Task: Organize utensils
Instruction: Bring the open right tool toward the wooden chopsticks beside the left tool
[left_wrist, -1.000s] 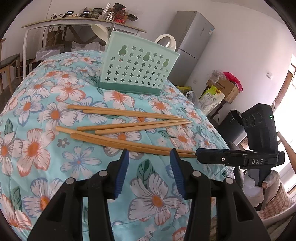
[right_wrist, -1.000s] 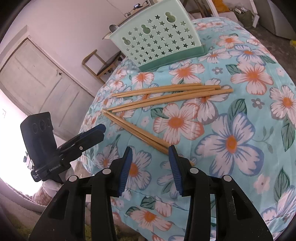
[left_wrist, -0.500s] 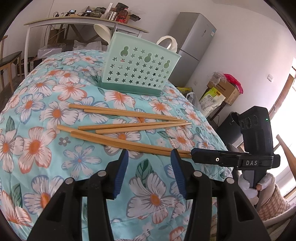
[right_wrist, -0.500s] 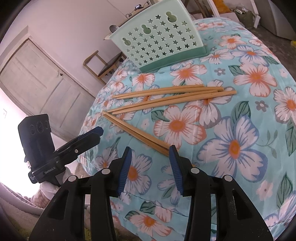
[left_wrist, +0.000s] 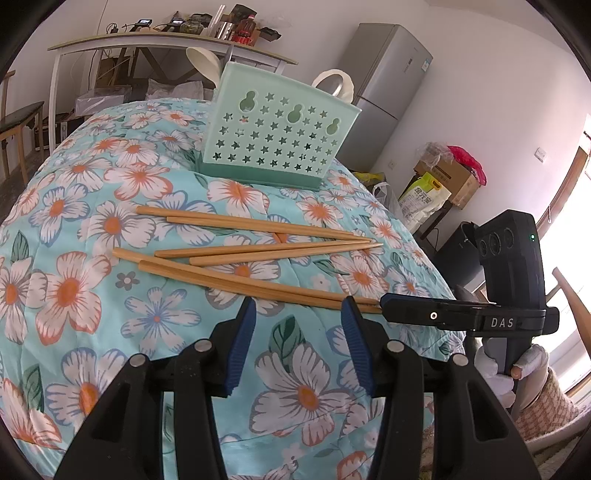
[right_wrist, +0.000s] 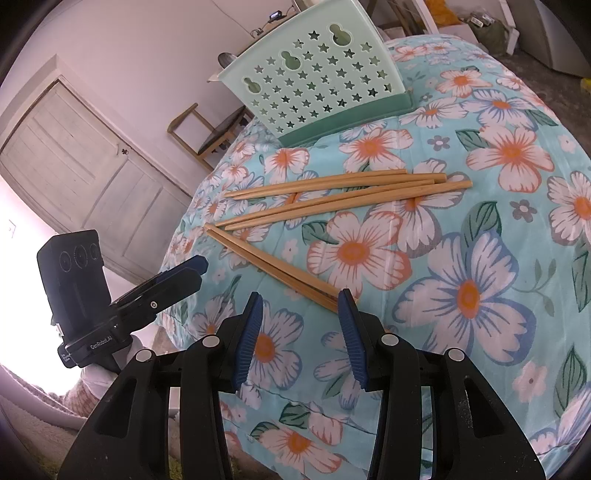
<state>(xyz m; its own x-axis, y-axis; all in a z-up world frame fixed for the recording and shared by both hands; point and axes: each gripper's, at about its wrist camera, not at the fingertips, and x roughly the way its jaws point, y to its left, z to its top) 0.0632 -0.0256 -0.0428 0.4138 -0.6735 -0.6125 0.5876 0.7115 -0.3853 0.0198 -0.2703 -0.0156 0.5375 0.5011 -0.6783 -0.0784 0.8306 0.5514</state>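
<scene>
Bamboo chopsticks (left_wrist: 255, 251), six of them, lie loose on the flowered worktop (left_wrist: 74, 229) just ahead of the left tool (left_wrist: 298, 345), whose jaws stand apart with nothing between them. Since a second ago almost nothing has changed: both tools have kept their place and their gap. Beyond the sticks stands the mint holder (left_wrist: 275, 142), a ladle and spoon already in it. The right tool (right_wrist: 301, 334), equally open and empty, hovers at the nearest pair's ends (right_wrist: 269, 260); I judge no grasp has begun.

Mint-green basket (left_wrist: 275, 142) with star cutouts; tan wooden chopsticks (left_wrist: 255, 225); turquoise tablecloth (left_wrist: 74, 236), white-orange flowers; black grippers, blue pads (left_wrist: 242, 343).
</scene>
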